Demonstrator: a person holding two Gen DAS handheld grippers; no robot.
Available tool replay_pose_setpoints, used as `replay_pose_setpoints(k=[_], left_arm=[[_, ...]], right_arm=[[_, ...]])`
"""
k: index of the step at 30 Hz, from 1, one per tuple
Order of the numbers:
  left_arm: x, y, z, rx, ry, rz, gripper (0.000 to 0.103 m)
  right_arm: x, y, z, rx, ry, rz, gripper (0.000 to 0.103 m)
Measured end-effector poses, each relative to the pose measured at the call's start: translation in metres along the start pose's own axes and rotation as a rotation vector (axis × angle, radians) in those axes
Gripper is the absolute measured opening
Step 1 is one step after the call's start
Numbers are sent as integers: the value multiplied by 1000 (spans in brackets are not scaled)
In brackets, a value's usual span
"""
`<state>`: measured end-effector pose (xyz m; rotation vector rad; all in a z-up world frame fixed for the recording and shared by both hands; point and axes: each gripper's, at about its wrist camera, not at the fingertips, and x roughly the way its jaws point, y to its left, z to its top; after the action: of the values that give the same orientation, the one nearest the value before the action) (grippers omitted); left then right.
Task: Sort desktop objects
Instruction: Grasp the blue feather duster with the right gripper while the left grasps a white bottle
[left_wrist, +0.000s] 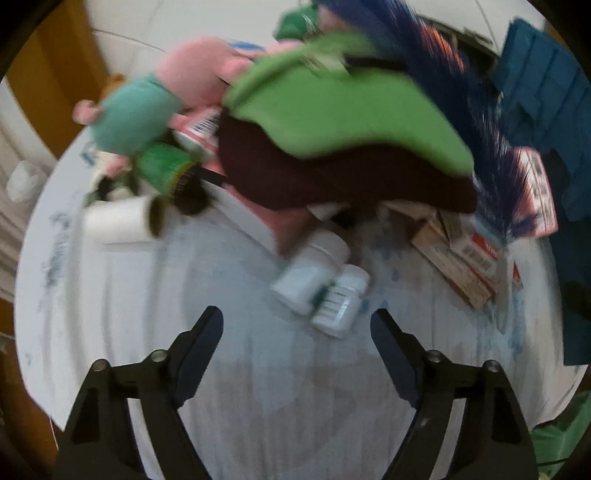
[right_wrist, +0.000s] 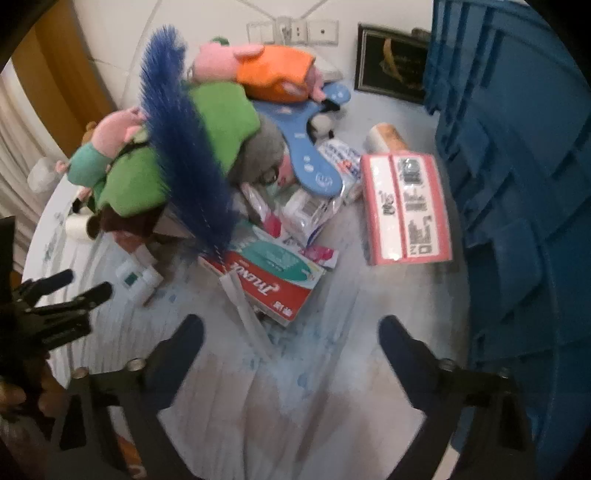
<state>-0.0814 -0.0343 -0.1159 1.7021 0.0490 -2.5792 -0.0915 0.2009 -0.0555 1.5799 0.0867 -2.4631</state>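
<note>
A heap of mixed objects lies on a round pale table (right_wrist: 295, 391). In the left wrist view my left gripper (left_wrist: 297, 320) is open over bare tabletop (left_wrist: 258, 387), just short of two white pill bottles (left_wrist: 325, 284) lying side by side. Behind them a large green and brown plush (left_wrist: 332, 118) dominates. In the right wrist view my right gripper (right_wrist: 291, 326) is open and empty, just in front of a red Tylenol box (right_wrist: 273, 286) and the white handle of a blue brush (right_wrist: 184, 147). The left gripper (right_wrist: 85, 283) shows at the left edge near the bottles (right_wrist: 136, 277).
A tall blue crate (right_wrist: 517, 184) walls off the right side. A pink-edged box (right_wrist: 406, 206), tissue packs (right_wrist: 314, 210), a blue curved toy (right_wrist: 306, 151) and an orange-dressed pink plush (right_wrist: 269, 70) lie further back. A paper roll (left_wrist: 122, 219) and a teal-dressed plush (left_wrist: 136, 114) sit at left.
</note>
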Motion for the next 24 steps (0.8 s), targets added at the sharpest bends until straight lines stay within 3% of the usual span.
replay_pose_setpoints(k=[4, 8, 10, 11, 12, 17, 20, 21, 24], left_arm=[[25, -19, 2, 51, 29, -29, 78], [51, -24, 4, 53, 80, -38, 67], [50, -21, 6, 48, 52, -41, 56], [49, -19, 7, 43, 50, -37, 44], [49, -16, 8, 32, 48, -40, 39], [34, -9, 2, 32, 29, -56, 28], [17, -6, 2, 29, -19, -63, 28], [11, -6, 3, 29, -37, -66, 28], [-6, -4, 3, 26, -73, -74, 28]], right_arm=[[16, 2, 2, -13, 25, 23, 71], [25, 9, 10, -33, 19, 64, 71], [31, 14, 15, -43, 14, 79, 69], [34, 17, 18, -50, 13, 87, 68], [38, 20, 20, -56, 15, 95, 61], [56, 34, 31, -74, 13, 154, 55], [66, 42, 40, -89, -1, 178, 29], [70, 45, 43, -93, 0, 189, 15], [72, 47, 44, -93, 2, 213, 12]])
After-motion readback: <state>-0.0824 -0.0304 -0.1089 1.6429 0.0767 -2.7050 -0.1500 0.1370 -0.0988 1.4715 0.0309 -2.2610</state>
